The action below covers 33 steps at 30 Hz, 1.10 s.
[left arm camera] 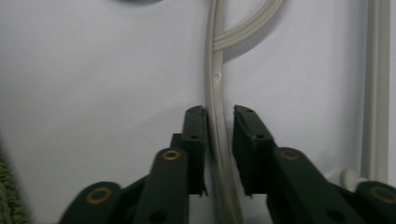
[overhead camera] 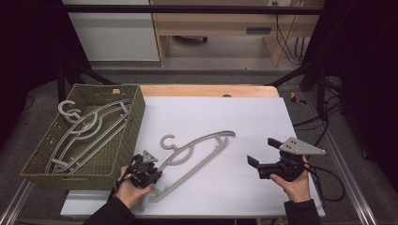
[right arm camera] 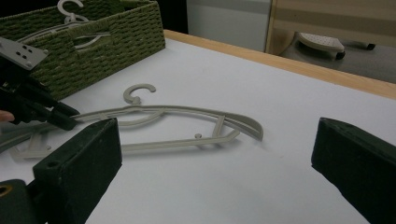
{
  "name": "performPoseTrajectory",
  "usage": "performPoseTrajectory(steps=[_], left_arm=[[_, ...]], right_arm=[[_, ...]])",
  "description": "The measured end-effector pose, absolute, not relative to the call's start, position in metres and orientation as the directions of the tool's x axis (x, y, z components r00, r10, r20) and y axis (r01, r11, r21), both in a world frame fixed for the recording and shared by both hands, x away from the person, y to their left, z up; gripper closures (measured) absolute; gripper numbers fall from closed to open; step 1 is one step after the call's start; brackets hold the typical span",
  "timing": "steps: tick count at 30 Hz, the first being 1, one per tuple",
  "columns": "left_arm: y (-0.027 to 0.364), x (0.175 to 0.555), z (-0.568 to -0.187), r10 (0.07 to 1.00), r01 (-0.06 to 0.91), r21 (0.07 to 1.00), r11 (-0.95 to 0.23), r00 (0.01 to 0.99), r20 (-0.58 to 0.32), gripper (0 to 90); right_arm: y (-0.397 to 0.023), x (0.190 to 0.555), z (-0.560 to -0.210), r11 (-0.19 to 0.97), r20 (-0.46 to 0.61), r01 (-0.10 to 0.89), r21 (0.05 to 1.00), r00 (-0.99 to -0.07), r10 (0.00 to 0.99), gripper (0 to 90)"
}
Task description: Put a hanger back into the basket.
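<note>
The left claw (overhead camera: pixel 149 173), held low in the left hand (overhead camera: pixel 131 190), has its jaws nearly closed; the right claw (overhead camera: pixel 264 154) gapes wide, raised in the right hand (overhead camera: pixel 295 185).

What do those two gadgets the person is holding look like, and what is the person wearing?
Both the left gripper and the right gripper are black, each with two blocky jaws and a grey three-cornered plate on top. Brass-coloured rivets dot the linkages. A black cable trails off. The sleeves are dark.
</note>
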<state>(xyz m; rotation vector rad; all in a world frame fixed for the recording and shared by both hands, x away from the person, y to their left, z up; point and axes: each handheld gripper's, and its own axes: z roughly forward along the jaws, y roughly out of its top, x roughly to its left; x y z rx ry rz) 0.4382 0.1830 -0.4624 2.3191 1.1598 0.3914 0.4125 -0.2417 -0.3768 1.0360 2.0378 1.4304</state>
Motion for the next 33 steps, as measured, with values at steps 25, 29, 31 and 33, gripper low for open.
performPoseTrajectory(steps=[25, 29, 31, 33], left_arm=[[0.201, 0.426, -0.423, 0.791, 0.583, 0.723, -0.371, 0.607, -0.083, 82.8], [0.204, 0.423, -0.413, 0.782, 0.563, 0.753, -0.342, 0.614, -0.105, 82.9], [0.206, 0.422, -0.408, 0.779, 0.560, 0.757, -0.337, 0.618, -0.110, 82.9], [0.209, 0.420, -0.401, 0.776, 0.546, 0.772, -0.325, 0.621, -0.112, 83.0]], right_arm=[[-0.243, 0.413, -0.377, 0.182, 0.065, 0.326, 0.928, -0.621, 0.781, 1.9], [-0.243, 0.413, -0.377, 0.181, 0.065, 0.325, 0.928, -0.622, 0.780, 1.8], [-0.243, 0.413, -0.377, 0.181, 0.065, 0.325, 0.928, -0.622, 0.780, 1.9], [-0.243, 0.413, -0.377, 0.182, 0.065, 0.325, 0.928, -0.622, 0.781, 1.8]])
